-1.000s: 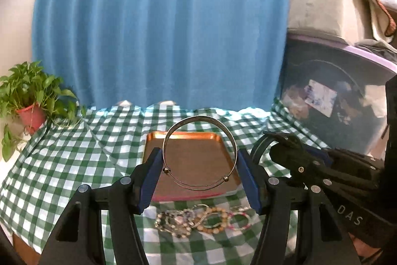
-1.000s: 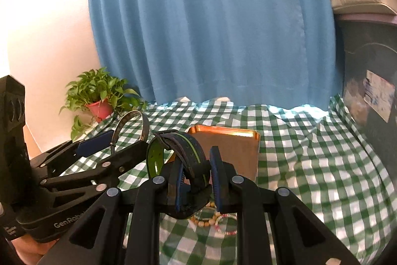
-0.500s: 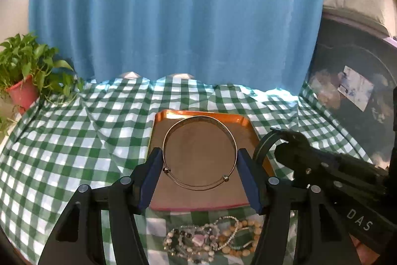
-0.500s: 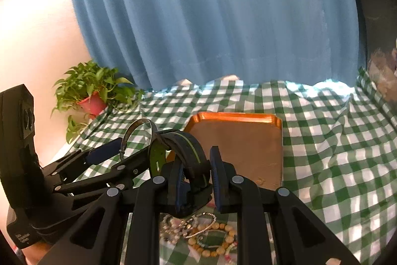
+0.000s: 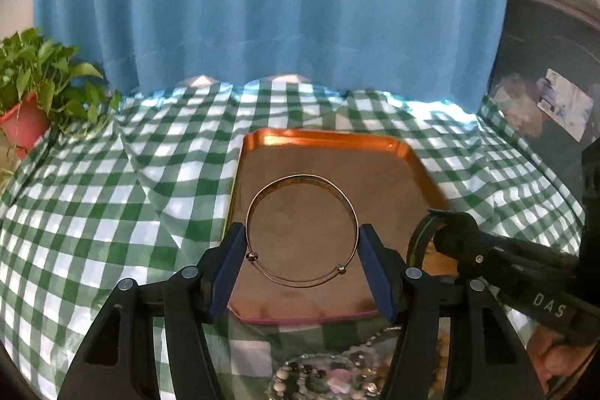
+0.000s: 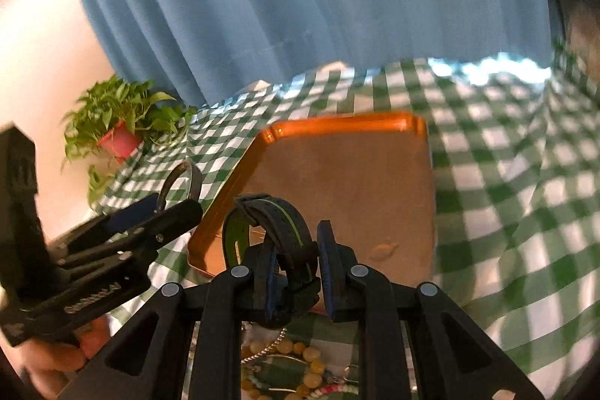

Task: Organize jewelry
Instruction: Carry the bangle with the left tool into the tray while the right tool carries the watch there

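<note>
Silver wire bangle (image 5: 302, 231) clamped across the left gripper (image 5: 302, 272) and black-green band (image 6: 275, 231) pinched in the right gripper (image 6: 296, 272) hang over the copper rectangular tray (image 5: 330, 139); next, judged: lower and release both.

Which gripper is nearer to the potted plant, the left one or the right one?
Left. The left gripper, holding the silver bangle, is on the potted plant's side of the tray; the right gripper is farther away over the tray.

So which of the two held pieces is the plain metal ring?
The bangle in the left gripper: thin silver wire, spanning the pads. The right gripper pinches a black band with green trim.
</note>
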`<action>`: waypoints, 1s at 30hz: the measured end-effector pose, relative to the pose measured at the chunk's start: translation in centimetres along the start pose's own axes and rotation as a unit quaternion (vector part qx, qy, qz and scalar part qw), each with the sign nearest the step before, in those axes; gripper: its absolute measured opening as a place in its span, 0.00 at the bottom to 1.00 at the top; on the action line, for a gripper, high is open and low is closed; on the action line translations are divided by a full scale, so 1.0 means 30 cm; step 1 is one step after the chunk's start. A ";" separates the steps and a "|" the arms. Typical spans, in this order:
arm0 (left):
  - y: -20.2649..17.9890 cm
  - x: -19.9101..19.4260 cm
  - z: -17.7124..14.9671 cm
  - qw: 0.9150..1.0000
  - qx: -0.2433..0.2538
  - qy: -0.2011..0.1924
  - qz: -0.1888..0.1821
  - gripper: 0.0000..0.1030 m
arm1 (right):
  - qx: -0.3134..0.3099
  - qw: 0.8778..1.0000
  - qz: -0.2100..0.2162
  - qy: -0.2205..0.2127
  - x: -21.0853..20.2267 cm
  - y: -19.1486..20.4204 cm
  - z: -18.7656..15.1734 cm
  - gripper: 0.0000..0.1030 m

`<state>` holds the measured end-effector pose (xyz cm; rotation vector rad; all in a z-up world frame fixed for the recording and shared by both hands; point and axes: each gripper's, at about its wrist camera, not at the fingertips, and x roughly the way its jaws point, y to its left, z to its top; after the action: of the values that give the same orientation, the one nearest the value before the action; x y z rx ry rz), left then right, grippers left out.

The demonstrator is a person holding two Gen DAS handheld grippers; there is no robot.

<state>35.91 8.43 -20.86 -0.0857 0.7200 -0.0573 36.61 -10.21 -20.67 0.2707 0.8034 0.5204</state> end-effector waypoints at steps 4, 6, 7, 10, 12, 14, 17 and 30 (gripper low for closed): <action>-0.004 0.030 0.003 1.000 0.011 0.005 0.009 0.59 | 0.033 0.999 0.025 0.021 0.056 -0.048 0.002 0.17; -0.011 0.057 0.002 1.000 0.017 0.013 0.011 0.60 | 0.048 0.998 0.032 0.028 0.076 -0.074 0.004 0.17; -0.010 0.069 0.002 1.000 0.016 0.018 0.008 0.59 | 0.050 0.998 0.032 0.032 0.087 -0.078 0.004 0.17; 0.007 0.116 -0.001 0.999 -0.001 0.039 -0.011 0.60 | 0.046 0.998 0.009 0.047 0.126 -0.086 0.000 0.17; 0.023 0.155 -0.006 0.998 -0.013 0.055 -0.015 0.59 | 0.048 0.997 0.008 0.058 0.151 -0.092 0.000 0.17; 0.038 0.189 -0.016 0.997 -0.024 0.068 -0.017 0.60 | 0.056 0.996 0.017 0.061 0.168 -0.100 0.006 0.17; 0.043 0.234 -0.038 0.996 -0.029 0.088 -0.016 0.60 | 0.055 0.996 0.011 0.063 0.189 -0.098 0.012 0.17; 0.023 0.211 -0.066 0.997 -0.017 0.076 0.000 0.68 | 0.024 0.996 -0.070 0.039 0.129 -0.122 0.004 0.59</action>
<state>39.36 8.48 -26.57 -0.1149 0.8729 -0.0510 40.18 -11.19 -24.50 0.2373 0.9049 0.3815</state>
